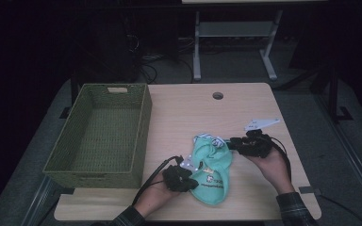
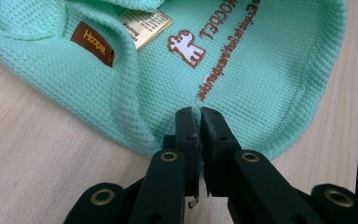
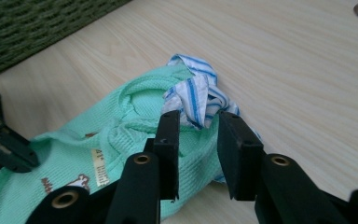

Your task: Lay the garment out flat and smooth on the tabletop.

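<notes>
A mint-green knitted garment [image 1: 213,172] with a brown animal print lies crumpled on the wooden table [image 1: 188,110], near its front. A blue-and-white striped part [image 1: 206,139] sticks up at its far end. My left gripper [image 1: 190,180] is shut on the garment's near edge, and the green cloth [image 2: 261,70] is pinched between the jaws [image 2: 196,112]. My right gripper [image 1: 230,142] comes in from the right. Its jaws [image 3: 198,116] stand apart around the striped bunch [image 3: 193,91], with no clear press on it. The left gripper [image 3: 4,147] shows at the far left of the right gripper view.
A green woven basket [image 1: 143,125] stands on the table's left half; its wall [image 3: 37,28] shows in the right gripper view. A cable hole [image 1: 218,95] lies near the table's far edge. A grey table frame [image 1: 235,42] stands on the floor beyond.
</notes>
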`<state>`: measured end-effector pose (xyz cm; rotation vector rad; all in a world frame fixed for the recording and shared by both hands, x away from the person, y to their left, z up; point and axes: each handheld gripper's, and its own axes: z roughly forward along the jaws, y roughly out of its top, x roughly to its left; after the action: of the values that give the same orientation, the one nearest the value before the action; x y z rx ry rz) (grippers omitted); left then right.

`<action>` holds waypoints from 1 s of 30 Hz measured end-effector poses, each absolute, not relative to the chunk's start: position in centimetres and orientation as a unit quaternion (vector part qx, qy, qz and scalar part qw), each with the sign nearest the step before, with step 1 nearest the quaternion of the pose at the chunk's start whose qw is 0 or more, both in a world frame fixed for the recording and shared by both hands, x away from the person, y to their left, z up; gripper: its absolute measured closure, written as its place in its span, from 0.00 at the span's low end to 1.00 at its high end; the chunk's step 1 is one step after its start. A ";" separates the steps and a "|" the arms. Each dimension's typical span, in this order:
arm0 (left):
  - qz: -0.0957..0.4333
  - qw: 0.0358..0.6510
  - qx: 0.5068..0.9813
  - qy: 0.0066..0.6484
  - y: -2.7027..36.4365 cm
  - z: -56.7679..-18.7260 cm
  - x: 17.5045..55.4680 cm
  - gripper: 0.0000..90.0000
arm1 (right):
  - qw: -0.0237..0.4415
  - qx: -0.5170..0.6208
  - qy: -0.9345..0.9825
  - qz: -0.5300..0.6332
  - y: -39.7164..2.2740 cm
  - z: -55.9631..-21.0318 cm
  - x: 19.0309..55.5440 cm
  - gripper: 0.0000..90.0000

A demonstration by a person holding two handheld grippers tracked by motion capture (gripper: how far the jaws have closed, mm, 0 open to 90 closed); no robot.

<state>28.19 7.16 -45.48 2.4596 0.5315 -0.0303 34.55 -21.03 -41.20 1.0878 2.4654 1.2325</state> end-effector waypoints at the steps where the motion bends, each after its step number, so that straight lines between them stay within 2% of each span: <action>1: -0.011 0.306 0.930 0.201 7.1 -45.5 28.2 0.95 | 0.088 0.366 0.830 0.412 -20.9 -41.4 34.7 0.78; 13: -0.012 0.306 0.930 0.204 7.1 -45.5 28.2 0.95 | 0.072 0.385 0.835 0.386 -20.1 -43.6 35.3 0.80; 20: -0.015 0.309 0.928 0.207 7.1 -45.5 28.2 0.95 | 0.078 0.388 0.840 0.370 -20.0 -44.3 35.4 0.96; 30: -0.016 0.309 0.928 0.208 7.1 -45.5 28.2 0.95 | 0.108 0.379 0.836 0.381 -21.1 -43.3 35.0 0.97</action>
<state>28.21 7.11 -45.51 2.4522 0.5502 -0.0428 35.04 -21.05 -43.33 1.1162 2.4618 1.1203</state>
